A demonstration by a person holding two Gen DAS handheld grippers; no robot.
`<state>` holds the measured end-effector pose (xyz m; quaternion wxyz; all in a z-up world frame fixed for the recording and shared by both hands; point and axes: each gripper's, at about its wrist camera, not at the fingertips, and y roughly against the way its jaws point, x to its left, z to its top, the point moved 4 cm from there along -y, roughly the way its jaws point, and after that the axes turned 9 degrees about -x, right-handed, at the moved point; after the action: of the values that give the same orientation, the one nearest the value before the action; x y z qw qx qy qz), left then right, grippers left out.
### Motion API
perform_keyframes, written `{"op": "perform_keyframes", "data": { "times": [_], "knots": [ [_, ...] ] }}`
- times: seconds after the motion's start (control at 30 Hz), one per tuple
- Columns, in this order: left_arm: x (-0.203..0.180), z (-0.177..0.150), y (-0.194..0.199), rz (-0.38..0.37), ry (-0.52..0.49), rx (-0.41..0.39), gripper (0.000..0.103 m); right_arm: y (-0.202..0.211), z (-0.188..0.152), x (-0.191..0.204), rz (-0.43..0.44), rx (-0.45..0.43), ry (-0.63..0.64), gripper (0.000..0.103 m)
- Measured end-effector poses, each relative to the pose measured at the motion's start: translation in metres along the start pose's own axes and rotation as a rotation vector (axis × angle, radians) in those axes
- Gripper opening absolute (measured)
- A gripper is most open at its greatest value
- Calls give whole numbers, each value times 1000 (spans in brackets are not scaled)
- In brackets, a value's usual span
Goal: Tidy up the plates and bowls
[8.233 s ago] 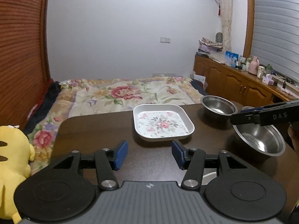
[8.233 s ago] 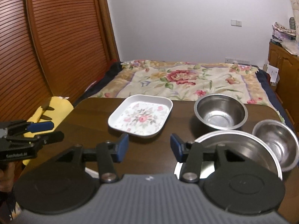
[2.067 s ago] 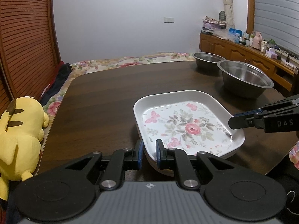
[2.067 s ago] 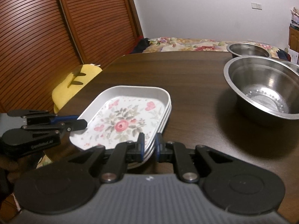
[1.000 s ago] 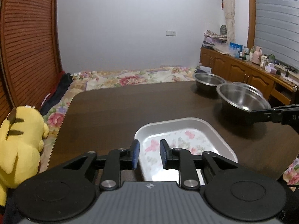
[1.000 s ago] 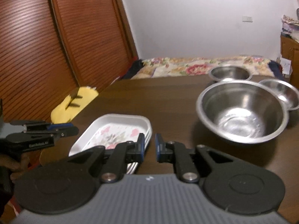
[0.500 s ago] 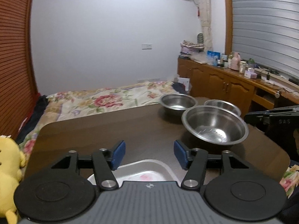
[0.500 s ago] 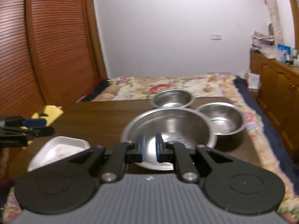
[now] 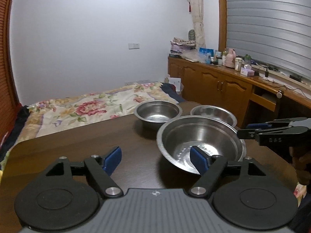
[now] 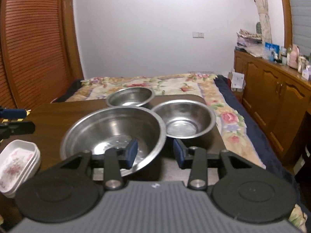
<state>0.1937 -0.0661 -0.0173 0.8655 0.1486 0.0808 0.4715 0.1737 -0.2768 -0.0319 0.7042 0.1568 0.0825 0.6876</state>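
Three steel bowls sit mouth-up at the tabletop's [image 10: 48,114] far right: the large bowl [image 10: 113,130] nearest, two smaller bowls [image 10: 130,97] [image 10: 184,120] behind. A stack of floral plates [image 10: 17,163] lies near left, long axis running away. Left tool [image 9: 155,160] and right tool [image 10: 154,153] are both spreading, gripping nothing.

The room was dim, with soft light from above that gave a cool tone to the white wall [image 9: 77,38]. The big steel bowl [image 10: 114,132] showed pale glare inside and a dark shadow on the table [image 9: 126,141]. The right wrist view was blurred; both bent strongly at the edges.
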Motion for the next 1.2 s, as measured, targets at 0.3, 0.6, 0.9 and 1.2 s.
{"op": "perform_keyframes", "data": {
  "times": [0.3, 0.6, 0.9, 1.2],
  "knots": [
    [-10, -5, -37, -26, 27, 68, 60, -18, -4, -8, 20, 25, -76, 42],
    [-5, -15, -58, -18, 68, 138, 46, -30, -8, -13, 26, 45, -109, 41],
    [-6, -18, -61, -21, 80, 143, 35, -33, -9, -17, 42, 63, -156, 34],
    [-8, -19, -60, -33, 86, 144, 27, -32, -8, -14, 87, 57, -183, 22]
  ]
}}
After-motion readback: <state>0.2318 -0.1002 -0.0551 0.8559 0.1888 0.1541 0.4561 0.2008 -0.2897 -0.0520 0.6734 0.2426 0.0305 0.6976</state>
